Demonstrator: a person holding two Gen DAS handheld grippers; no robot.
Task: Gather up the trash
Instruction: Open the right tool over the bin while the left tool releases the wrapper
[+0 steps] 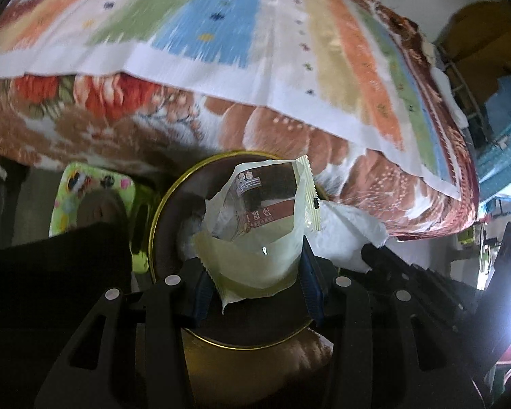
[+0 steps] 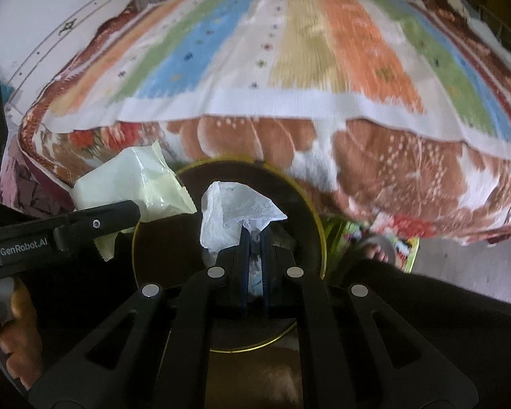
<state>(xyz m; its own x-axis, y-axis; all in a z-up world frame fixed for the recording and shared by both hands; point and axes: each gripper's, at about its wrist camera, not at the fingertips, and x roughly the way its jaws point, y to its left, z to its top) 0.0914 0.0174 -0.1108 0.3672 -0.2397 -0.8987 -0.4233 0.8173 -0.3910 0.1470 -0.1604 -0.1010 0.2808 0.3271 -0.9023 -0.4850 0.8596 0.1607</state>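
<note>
Left gripper clamped wrapper; right gripper pinched tissue. Both hung over bin rim, beside bed. Risk: wrapper, probably over far rim, could drop outside; tissue might cling.

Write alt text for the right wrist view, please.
The right gripper pinches a crumpled white tissue above a round gold-rimmed bin. To its left, the left gripper holds a pale snack wrapper; a striped bedspread fills the background.
</note>
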